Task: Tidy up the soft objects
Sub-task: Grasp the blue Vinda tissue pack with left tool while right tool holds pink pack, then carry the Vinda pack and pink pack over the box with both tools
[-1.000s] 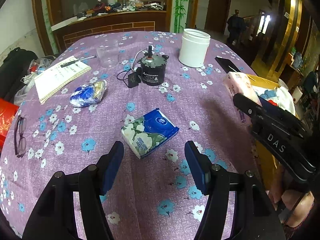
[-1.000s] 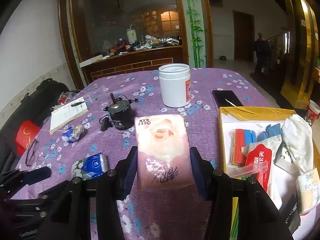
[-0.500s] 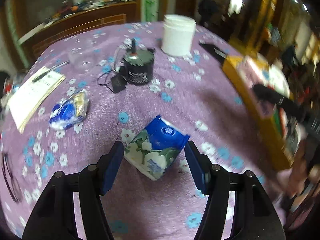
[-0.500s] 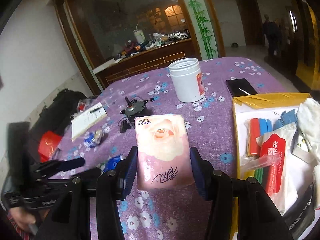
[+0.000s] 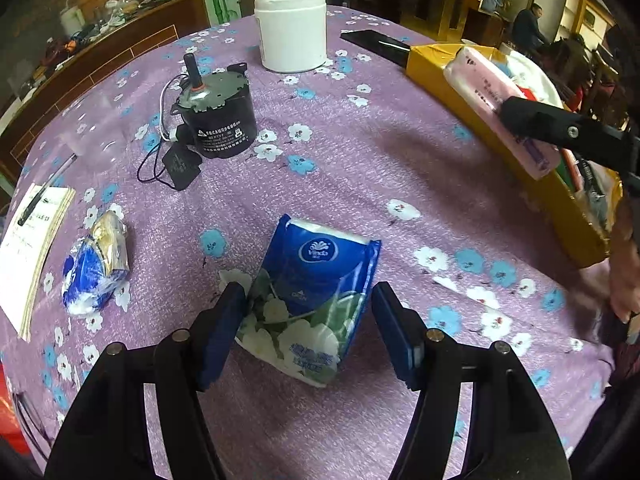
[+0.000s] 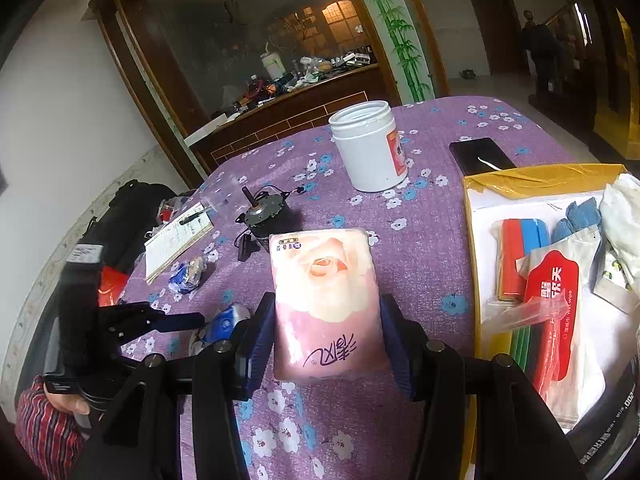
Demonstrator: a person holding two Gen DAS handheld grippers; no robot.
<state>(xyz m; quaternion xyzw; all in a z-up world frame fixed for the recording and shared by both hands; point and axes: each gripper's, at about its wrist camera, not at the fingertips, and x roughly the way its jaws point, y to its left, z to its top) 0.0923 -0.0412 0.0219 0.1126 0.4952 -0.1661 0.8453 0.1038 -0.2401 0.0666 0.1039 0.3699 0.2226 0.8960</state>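
A blue and green Vinda tissue pack point(image 5: 312, 296) lies on the purple flowered cloth. My left gripper point(image 5: 308, 316) is open, its fingers either side of the pack's near end. My right gripper point(image 6: 326, 336) is shut on a pink rose tissue pack point(image 6: 326, 300), held above the cloth beside the yellow box point(image 6: 536, 178). The pink pack point(image 5: 500, 104) also shows in the left wrist view, over the box's edge point(image 5: 500, 148). The box holds wet wipes point(image 6: 556, 320) and cloths. A small crumpled blue pack point(image 5: 94, 268) lies at the left.
A black motor with a cable point(image 5: 218, 120), a white jar point(image 5: 291, 28), a black phone point(image 5: 376, 44) and a notebook with a pen point(image 5: 28, 248) are on the table. A counter with clutter stands behind.
My left gripper has moved forward until its fingers flank the blue tissue pack. My right gripper has carried the pink pack nearer the yellow box.
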